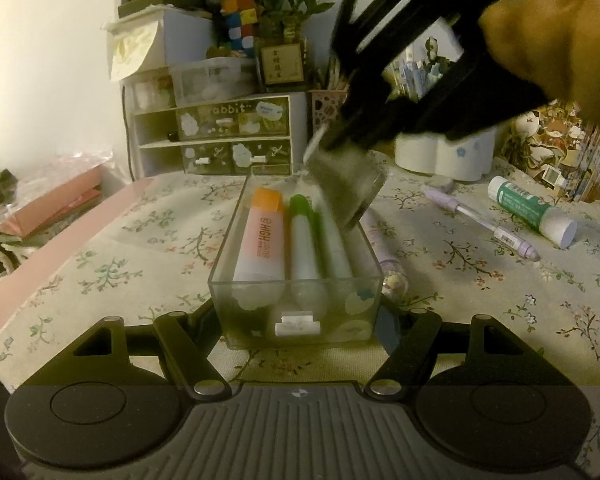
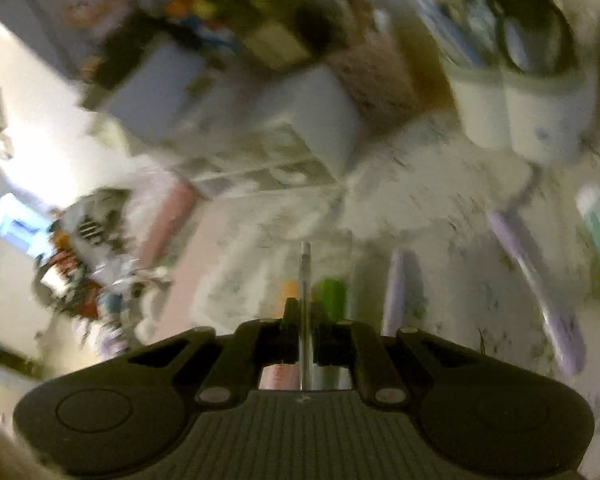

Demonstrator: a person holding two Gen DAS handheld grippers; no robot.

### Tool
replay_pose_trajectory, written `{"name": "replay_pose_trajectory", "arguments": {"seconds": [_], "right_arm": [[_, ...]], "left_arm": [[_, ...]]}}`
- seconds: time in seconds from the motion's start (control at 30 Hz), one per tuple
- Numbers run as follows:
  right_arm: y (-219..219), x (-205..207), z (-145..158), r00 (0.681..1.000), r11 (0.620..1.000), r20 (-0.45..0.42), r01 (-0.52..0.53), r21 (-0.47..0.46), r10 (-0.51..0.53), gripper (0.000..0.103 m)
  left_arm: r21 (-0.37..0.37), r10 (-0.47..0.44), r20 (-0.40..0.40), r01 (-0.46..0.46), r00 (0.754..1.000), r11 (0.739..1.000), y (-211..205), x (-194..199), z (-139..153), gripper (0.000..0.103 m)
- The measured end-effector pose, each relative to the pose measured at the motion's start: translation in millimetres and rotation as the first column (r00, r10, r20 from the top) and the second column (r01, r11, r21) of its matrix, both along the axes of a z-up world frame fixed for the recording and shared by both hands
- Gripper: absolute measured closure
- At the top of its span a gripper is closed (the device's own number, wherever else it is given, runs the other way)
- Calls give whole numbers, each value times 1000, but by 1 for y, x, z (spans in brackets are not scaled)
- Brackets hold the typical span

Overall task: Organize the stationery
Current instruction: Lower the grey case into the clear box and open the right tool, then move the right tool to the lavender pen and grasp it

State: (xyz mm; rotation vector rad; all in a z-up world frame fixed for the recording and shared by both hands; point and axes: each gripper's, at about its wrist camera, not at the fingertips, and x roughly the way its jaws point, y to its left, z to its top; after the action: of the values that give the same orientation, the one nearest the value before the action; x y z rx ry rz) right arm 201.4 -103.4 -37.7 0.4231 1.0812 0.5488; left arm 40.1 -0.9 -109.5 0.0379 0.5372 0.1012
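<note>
Clear plastic fills the centre of the left wrist view: a see-through drawer box (image 1: 296, 300) sits clamped between the left gripper's (image 1: 300, 320) jaws on the floral tabletop (image 1: 100, 256). Inside lie an orange-capped highlighter (image 1: 258, 236) and a green-capped marker (image 1: 302, 240) side by side. Above the box's far end, at upper right, the right gripper (image 1: 332, 148) hangs from a hand (image 1: 556, 32). In the blurred right wrist view the right gripper's jaws pinch a thin clear pen (image 2: 305, 300) pointing up the frame. At right, a purple pen (image 1: 480, 218) and a glue stick (image 1: 532, 210) lie on the cloth.
</note>
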Motion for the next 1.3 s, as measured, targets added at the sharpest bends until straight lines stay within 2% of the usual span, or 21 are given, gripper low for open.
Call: {"name": "replay_pose_trajectory", "arguments": {"seconds": [0.1, 0.2, 0.47, 0.6, 0.7, 0.8, 0.9, 1.0, 1.13, 1.23, 1.3], "right_arm": [[17, -2, -10, 999, 996, -3, 48, -77, -48, 85], [31, -5, -12, 1000, 987, 10, 9, -160, -7, 82], [32, -9, -12, 996, 981, 67, -50, -188, 64, 83], [46, -9, -9, 989, 964, 92, -90, -249, 116, 83], [49, -13, -7, 982, 957, 54, -160, -243, 178, 83], [49, -9, -13, 980, 955, 45, -177, -239, 193, 78], [45, -9, -12, 978, 956, 42, -193, -219, 206, 78], [31, -11, -5, 980, 970, 83, -166, -179, 183, 78], [-2, -6, 4, 988, 992, 127, -75, -104, 88, 78], [-19, 4, -6, 990, 981, 136, -2, -193, 29, 77], [-20, 6, -15, 991, 968, 129, -4, -253, 38, 77]], "left_arm": [[5, -3, -1, 3, 1000, 1000, 0, 0, 0, 30], [6, -10, -2, 10, 1000, 1000, 0, 0, 1, 30], [2, -5, -3, 5, 1000, 1000, 0, 1, 1, 30], [1, -6, -4, 6, 1000, 1000, 1, 1, 1, 30], [3, -6, -3, 6, 1000, 1000, 1, 1, 1, 30], [-1, -8, -7, 8, 1000, 1000, 1, 1, 1, 30], [9, -14, -5, 14, 1000, 1000, 1, 1, 1, 30], [6, -12, -5, 12, 1000, 1000, 1, 1, 1, 30], [5, -10, -8, 10, 1000, 1000, 0, 2, 1, 30], [35, -11, -8, 11, 1000, 999, -3, 1, 2, 30], [65, -11, -4, 11, 1000, 998, -7, 1, 2, 30]]}}
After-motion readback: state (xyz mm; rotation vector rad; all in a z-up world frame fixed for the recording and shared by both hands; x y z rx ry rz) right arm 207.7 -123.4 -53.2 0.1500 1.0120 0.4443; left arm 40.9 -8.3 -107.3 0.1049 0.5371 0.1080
